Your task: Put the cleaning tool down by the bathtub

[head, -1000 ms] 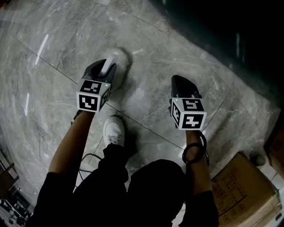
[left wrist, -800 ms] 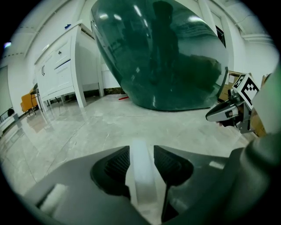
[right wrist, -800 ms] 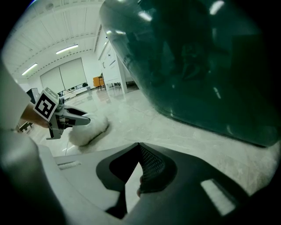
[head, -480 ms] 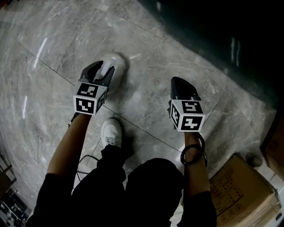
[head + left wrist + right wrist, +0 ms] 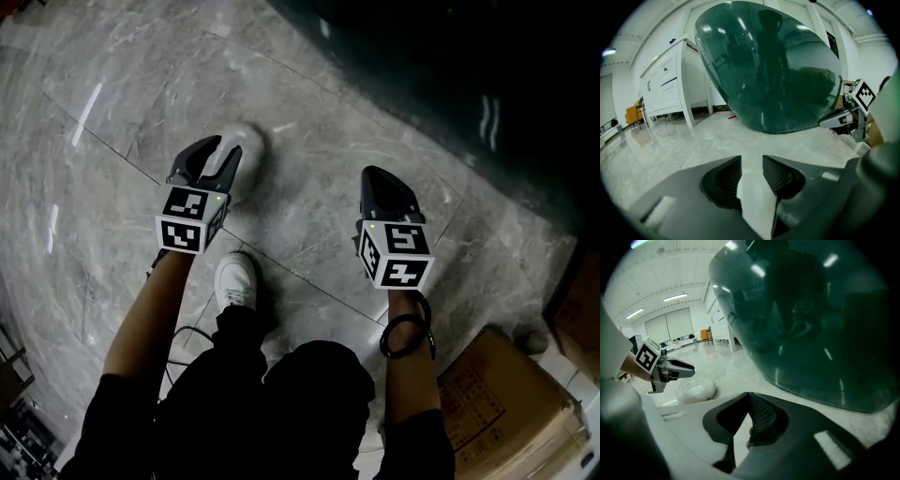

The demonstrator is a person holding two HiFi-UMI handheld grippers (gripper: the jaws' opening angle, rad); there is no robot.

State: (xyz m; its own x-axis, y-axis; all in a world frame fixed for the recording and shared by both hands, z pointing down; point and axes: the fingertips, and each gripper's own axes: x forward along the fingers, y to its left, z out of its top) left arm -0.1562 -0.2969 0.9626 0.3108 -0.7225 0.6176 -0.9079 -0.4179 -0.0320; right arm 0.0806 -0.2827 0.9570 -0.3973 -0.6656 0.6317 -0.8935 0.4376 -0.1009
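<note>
The cleaning tool is white, with a rounded fluffy head [image 5: 242,145] low over the grey marble floor. Its white handle [image 5: 757,201] runs back between the jaws of my left gripper [image 5: 211,155], which is shut on it. In the right gripper view the head [image 5: 696,390] looks to rest on the floor just under the left gripper [image 5: 670,369]. The dark green bathtub [image 5: 469,66] curves across the top right, a short way beyond both grippers. My right gripper [image 5: 375,178] hangs beside it, shut, with nothing between its jaws.
A cardboard box [image 5: 497,403] stands at the lower right behind my right arm. My white shoe [image 5: 236,279] is planted just behind the left gripper. A white cabinet [image 5: 670,79] on legs stands left of the bathtub [image 5: 773,70].
The view has swung so more of the bathtub shows at the top right. The left gripper and the tool's head sit slightly lower in the picture. The right gripper has barely moved.
</note>
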